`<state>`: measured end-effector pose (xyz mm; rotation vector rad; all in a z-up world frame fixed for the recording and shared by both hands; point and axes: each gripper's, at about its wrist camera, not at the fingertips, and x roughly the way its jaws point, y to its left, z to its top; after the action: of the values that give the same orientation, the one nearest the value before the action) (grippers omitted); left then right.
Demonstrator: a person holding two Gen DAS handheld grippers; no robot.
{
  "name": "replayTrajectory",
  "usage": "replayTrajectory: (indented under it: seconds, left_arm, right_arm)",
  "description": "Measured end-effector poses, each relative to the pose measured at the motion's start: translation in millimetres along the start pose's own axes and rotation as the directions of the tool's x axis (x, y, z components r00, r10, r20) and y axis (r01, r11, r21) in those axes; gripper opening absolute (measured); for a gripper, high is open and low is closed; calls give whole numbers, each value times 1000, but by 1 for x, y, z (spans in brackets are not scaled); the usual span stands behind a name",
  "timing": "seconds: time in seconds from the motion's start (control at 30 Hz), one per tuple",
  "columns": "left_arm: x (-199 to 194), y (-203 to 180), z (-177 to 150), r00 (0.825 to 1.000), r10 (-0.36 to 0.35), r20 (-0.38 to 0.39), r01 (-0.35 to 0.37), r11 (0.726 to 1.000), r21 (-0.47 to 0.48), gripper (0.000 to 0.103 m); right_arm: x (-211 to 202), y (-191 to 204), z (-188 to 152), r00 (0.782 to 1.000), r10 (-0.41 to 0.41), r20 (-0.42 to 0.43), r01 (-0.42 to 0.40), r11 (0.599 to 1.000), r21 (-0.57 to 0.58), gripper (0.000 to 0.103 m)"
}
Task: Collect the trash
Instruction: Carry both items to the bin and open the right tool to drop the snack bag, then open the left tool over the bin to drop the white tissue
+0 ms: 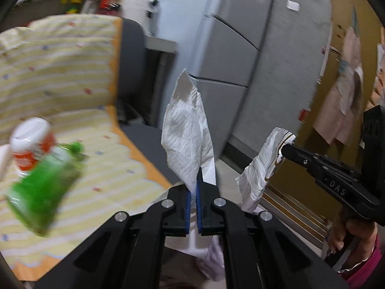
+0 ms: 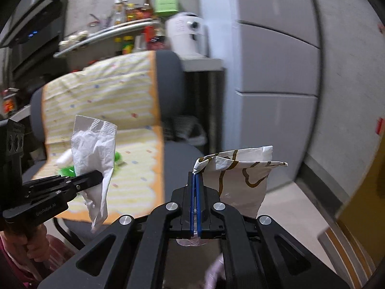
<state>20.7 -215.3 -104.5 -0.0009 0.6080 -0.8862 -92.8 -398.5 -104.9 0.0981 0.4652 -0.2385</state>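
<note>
Left wrist: left tongs (image 1: 195,187) pinch tissue (image 1: 186,130), long axis upright.

Both grippers matte black plastic, angular linkage arms, silver round screws at pivots. Blue pads line fingers (image 1: 191,204). Right gripper (image 1: 286,148) marked "DAS"; left gripper (image 2: 99,174) marked "GenRobot AI". Magenta sleeve (image 1: 368,262), thin bracelet at wrist.
</note>
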Motion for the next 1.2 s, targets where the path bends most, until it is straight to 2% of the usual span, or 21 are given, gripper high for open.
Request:
replayTrajectory:
  seconds: [0.1,0.33,0.43,0.6,0.67,0.8,0.9,1.03,1.2]
  left_arm:
    - [21,-18,-8,998,-58,-30,58,998,0,2]
    - [46,-62,-31,990,-130,-61,134,990,52,2]
    - [56,-75,-38,987,-140,-84,146,986,74,2]
    - [62,-75,-40,984,-141,-107,150,986,77,2]
    - [64,-74,-40,984,-135,-112,144,987,76,2]
    - [67,-72,-39,985,-127,-117,136,988,75,2]
    - [69,-74,-40,984,-128,-122,138,987,81,2]
    - [72,-86,-46,983,-133,-124,149,981,126,2]
    - [83,-107,-59,973,-168,-157,194,966,173,2]
  right_arm:
    - [-7,-24,-20,998,-51,-27,52,998,41,1]
    - [-9,-57,-64,987,-121,-101,131,987,96,1]
    - [-4,-66,-76,982,-137,-127,152,982,112,1]
    - [17,-84,-98,974,-154,-168,177,975,134,2]
    - [32,-92,-110,966,-151,-209,185,970,157,7]
    - [44,-100,-120,960,-152,-237,198,963,183,9]
    - [42,-103,-120,960,-156,-233,202,961,189,12]
    - [28,-109,-112,969,-168,-182,206,955,212,12]
    - [1,-117,-99,977,-184,-109,205,949,239,12]
